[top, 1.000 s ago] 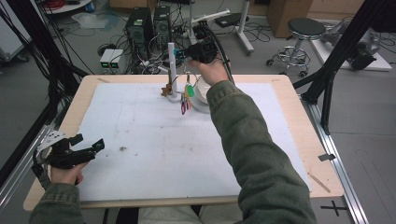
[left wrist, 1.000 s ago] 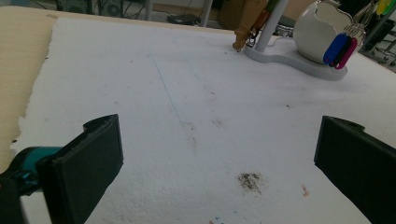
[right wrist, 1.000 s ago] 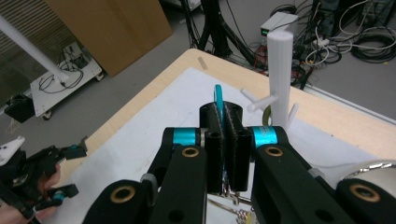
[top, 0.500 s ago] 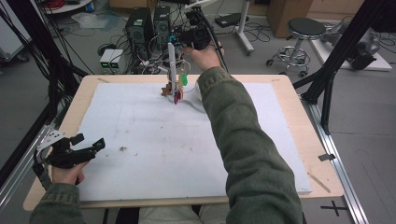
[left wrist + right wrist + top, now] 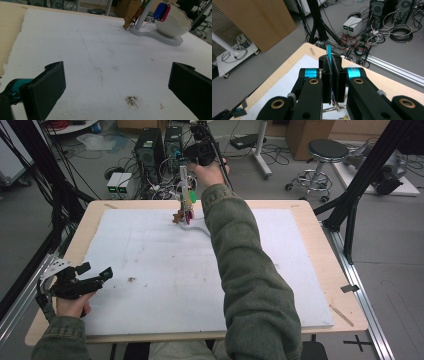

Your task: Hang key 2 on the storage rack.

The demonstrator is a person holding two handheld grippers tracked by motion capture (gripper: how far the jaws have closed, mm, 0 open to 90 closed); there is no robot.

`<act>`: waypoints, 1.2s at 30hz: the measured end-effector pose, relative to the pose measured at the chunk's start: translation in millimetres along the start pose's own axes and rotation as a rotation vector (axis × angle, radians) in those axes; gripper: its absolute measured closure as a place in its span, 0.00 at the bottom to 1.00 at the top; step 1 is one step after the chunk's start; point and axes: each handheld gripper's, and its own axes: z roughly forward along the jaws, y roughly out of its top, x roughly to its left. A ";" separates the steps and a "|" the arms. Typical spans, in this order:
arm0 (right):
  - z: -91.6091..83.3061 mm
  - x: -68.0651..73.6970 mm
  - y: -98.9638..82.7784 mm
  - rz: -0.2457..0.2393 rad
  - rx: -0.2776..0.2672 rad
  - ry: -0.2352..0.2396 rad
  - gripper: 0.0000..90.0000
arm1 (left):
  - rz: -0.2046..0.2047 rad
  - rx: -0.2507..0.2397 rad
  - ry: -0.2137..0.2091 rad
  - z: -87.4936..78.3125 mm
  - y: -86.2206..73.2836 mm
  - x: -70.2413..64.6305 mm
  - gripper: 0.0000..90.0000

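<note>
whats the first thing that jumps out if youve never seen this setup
The right gripper, raised over the table's far edge, jaws shut on a thin blue tag. Below it a white stand hung with colourful keychains sits on the white mat. The left gripper rests open at the near left corner.

bowl (image 5: 175,25) rim cut off, tongs (image 5: 332,75) hiding blue tag (image 5: 328,53)

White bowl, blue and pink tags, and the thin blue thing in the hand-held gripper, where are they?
White scalloped bowl (image 5: 172,26), left gripper view, on its outer wall.
Blue and pink hanging tags (image 5: 162,11), left gripper view, on the blue tag's face.
Thin blue flat piece (image 5: 328,56), right gripper view, on the part sticking up above the jaws.
</note>
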 end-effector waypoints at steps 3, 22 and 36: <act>7.7 -2.5 -1.3 0.011 -0.004 -0.010 0.98 | 0.005 0.004 0.000 1.0 -0.2 -0.3 0.02; 43.1 -5.7 -28.2 0.021 0.047 0.005 0.92 | 0.018 0.022 -0.003 2.4 -0.8 -0.9 0.02; 15.1 -16.4 -48.1 -0.037 0.122 0.055 0.12 | 0.026 0.028 0.009 2.1 -1.0 -0.6 0.02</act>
